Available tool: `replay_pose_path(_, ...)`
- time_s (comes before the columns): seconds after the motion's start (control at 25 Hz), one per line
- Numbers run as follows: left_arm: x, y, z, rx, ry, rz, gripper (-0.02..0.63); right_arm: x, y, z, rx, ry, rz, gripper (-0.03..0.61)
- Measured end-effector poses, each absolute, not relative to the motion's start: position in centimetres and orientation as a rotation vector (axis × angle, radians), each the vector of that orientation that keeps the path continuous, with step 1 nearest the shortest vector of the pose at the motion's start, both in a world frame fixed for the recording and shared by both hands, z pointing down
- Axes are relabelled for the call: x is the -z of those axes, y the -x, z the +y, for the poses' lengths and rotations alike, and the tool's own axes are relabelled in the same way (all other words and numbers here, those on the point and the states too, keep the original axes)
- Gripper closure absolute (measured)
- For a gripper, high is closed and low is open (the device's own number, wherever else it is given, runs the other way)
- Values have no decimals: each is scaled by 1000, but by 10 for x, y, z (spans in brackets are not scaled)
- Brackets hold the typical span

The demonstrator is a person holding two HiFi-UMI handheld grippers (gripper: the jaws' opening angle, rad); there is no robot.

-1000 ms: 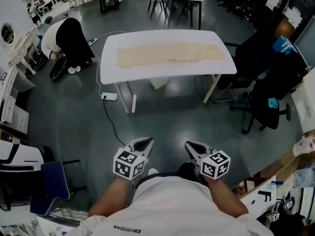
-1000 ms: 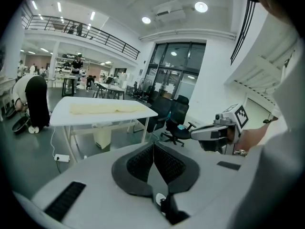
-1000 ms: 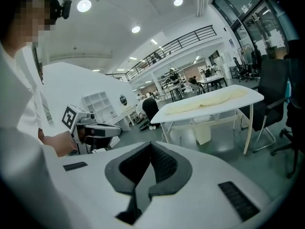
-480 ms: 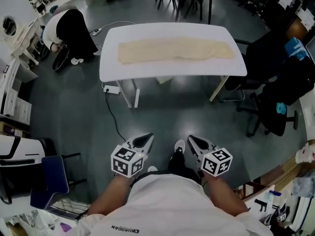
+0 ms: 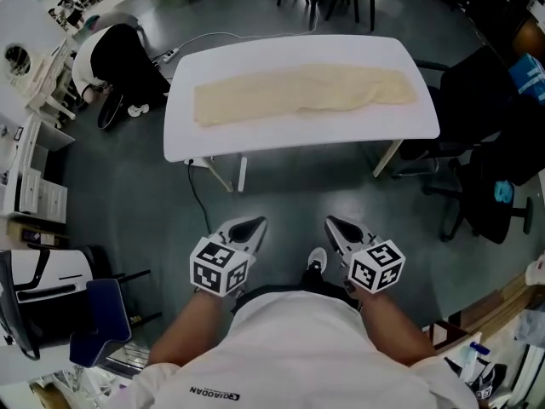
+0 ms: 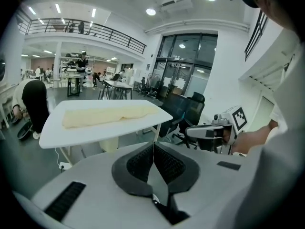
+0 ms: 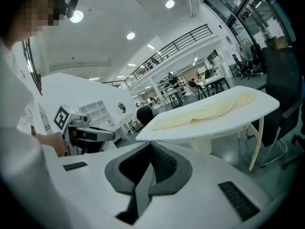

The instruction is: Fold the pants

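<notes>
Cream pants (image 5: 302, 94) lie stretched lengthwise across a white table (image 5: 213, 136); they also show as a pale strip in the left gripper view (image 6: 107, 115) and the right gripper view (image 7: 205, 111). My left gripper (image 5: 254, 224) and right gripper (image 5: 334, 223) hang over the grey floor, well short of the table's near edge. Both are shut, pads together, with nothing between them (image 6: 153, 147) (image 7: 151, 148). Each gripper view catches the other gripper at its side.
A person in black and white crouches on the floor at the table's far left (image 5: 119, 58). Black office chairs (image 5: 494, 143) stand to the right. A cable and power strip (image 5: 197, 162) lie under the table. White drawers (image 5: 38, 196) and a blue chair (image 5: 98, 322) sit at my left.
The table with the pants has come closer and lower in the head view as I walk toward it. Both grippers stay shut and side by side.
</notes>
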State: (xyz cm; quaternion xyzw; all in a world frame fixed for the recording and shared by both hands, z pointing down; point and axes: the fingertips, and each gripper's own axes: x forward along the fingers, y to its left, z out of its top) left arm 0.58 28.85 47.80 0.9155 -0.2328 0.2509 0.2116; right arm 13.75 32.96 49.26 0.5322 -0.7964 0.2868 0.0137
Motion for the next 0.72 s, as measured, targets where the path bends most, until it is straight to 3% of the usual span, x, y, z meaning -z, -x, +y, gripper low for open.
replay_pose_path(0.44, -457, -91, 233, -591, -2567, -752, 586, -480, -208, 282, -848, -1619, -2555, 561)
replay_pose_path(0.72, -466, -100, 215, -627, -2532, -756, 586, -484, -218, 254, -861, -1599, -2560, 561)
